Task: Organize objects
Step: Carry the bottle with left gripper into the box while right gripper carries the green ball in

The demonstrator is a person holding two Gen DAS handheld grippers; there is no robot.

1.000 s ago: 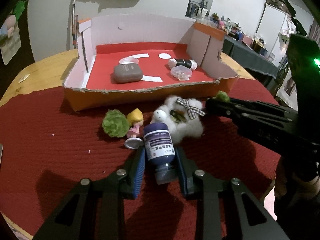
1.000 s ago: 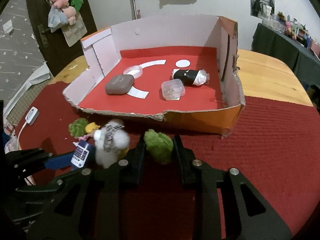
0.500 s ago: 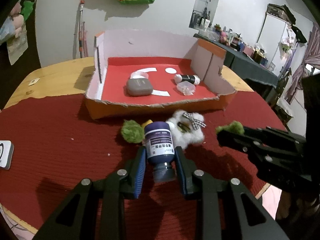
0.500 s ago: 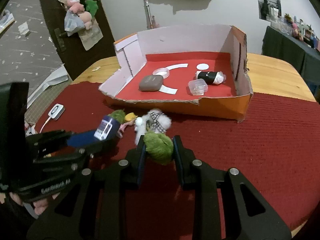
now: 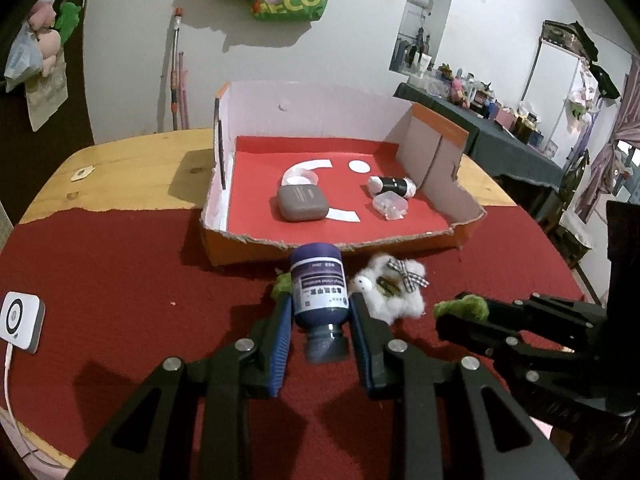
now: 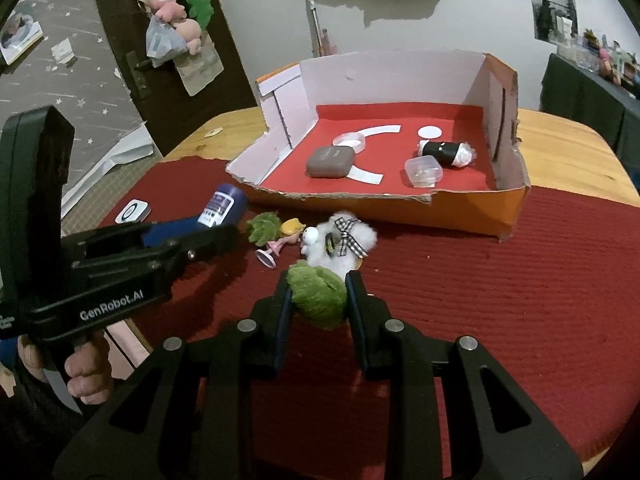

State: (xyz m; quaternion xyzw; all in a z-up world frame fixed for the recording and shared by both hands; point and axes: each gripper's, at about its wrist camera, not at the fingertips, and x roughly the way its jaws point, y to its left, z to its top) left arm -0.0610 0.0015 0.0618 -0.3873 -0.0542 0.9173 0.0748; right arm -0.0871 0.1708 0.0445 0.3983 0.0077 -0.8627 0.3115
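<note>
Dark-blue bottle (image 5: 318, 292) sits clamped between the narrow-set jaws of the left gripper (image 5: 319, 322), cap toward the camera and label upside down, lifted clear of the red cloth (image 5: 132, 280). From the right wrist view the same bottle (image 6: 222, 208) points toward the cardboard box (image 6: 460, 208), short of its near wall. The right gripper (image 6: 318, 300) has its jaws closed tight on a green fuzzy ball (image 6: 318, 298) — the pads press into it on both sides.

Between the grippers and the box, on the cloth, lie a white fluffy toy with a checked bow (image 6: 344, 242), a small doll with yellow hair (image 6: 286, 234) and a second green fuzzy ball (image 6: 263, 228), all close together near the box's torn front edge. Left of the box lies a white square device on a cable (image 5: 20, 320).

Inside the box, on its red floor, rest a grey rounded case (image 5: 303, 202), a clear round lid (image 5: 300, 178) just behind it, a clear small container (image 5: 390, 206) and a black-and-white roll (image 5: 392, 186) — the last two toward the right wall.
</note>
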